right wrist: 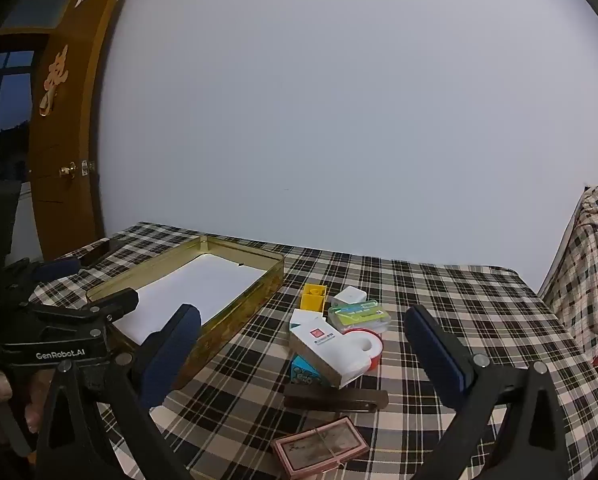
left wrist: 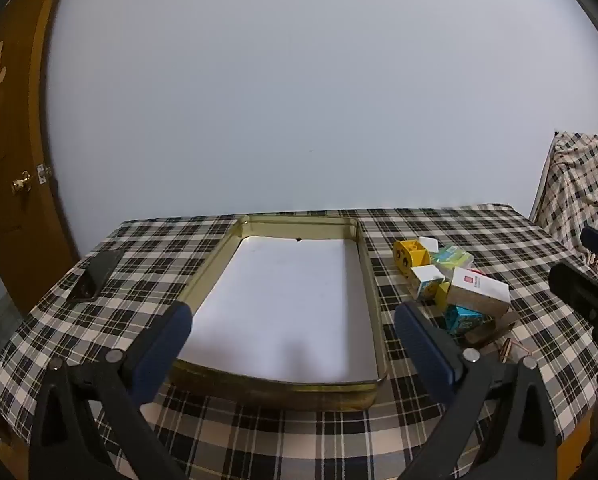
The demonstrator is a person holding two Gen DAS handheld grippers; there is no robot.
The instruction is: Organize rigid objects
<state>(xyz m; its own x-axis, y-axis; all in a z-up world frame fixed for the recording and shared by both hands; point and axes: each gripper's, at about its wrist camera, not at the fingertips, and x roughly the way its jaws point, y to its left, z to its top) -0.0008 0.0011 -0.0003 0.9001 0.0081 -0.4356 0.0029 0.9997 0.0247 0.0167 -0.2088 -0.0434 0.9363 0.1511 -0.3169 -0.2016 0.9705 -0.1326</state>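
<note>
A gold tin tray (left wrist: 373, 280) with a white liner lies in the middle of the checked table, and nothing is inside it. My left gripper (left wrist: 293, 314) hovers open over the tray's near end with nothing between its fingers. To the right of the tray (right wrist: 273, 280) is a heap of small things: a yellow block (right wrist: 313, 296), a white cube (right wrist: 349, 296), a green clear case (right wrist: 359, 314), a white box with a red logo (right wrist: 323, 350), a red-and-white tape roll (right wrist: 369, 346) and a blue box (right wrist: 303, 372). My right gripper (right wrist: 303, 316) is open above the heap and holds nothing.
A dark brown flat strip (right wrist: 335, 398) and a banded pink card pack (right wrist: 319, 450) lie nearer the front edge. A black phone (left wrist: 99, 274) rests at the table's left side. A wooden door (right wrist: 67, 140) stands left; a checked cloth-covered object (right wrist: 591, 264) stands right.
</note>
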